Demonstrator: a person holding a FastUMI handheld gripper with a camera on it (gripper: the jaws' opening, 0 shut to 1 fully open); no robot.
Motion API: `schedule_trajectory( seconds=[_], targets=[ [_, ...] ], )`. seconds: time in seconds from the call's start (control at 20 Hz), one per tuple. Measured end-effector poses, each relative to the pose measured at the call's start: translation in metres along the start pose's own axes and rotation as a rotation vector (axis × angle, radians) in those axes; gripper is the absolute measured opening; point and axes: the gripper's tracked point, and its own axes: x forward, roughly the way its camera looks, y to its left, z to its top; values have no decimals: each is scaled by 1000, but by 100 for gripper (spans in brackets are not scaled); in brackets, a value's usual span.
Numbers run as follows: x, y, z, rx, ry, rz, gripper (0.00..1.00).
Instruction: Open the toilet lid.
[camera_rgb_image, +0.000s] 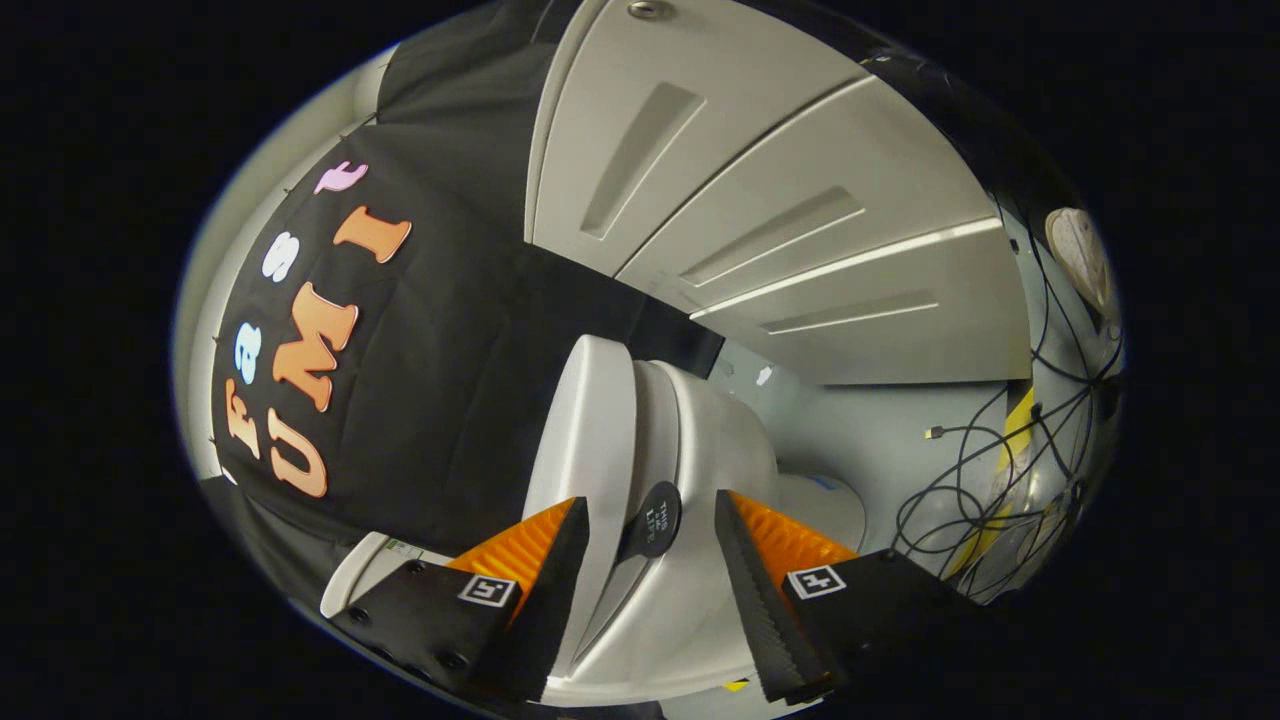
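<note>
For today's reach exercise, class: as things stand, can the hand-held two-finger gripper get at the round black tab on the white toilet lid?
Probably yes. The gripper is open, and the round black tab on the white toilet lid sits between its orange-and-black fingers, with nothing in front of it.

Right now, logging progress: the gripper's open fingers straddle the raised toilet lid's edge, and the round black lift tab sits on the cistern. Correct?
Not quite. In the gripper view the lift tab sits on the toilet lid edge, between the open fingers of the gripper, not on the cistern. The rest holds.

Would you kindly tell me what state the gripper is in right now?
Gripper: open, jaws apart either side of the toilet lid's black tab, holding nothing.
</note>
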Motion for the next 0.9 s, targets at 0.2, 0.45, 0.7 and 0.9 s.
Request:
schedule_trajectory(
  seconds=[0.2,0.45,0.7,0.9],
  targets=[
    [8,-7,-1,23,8,-1,54],
    [16,-5,-5,48,21,29,35],
    [17,-3,-2,105,12,56,12],
    [20,3,-2,100,-8,38,8]
  ],
)
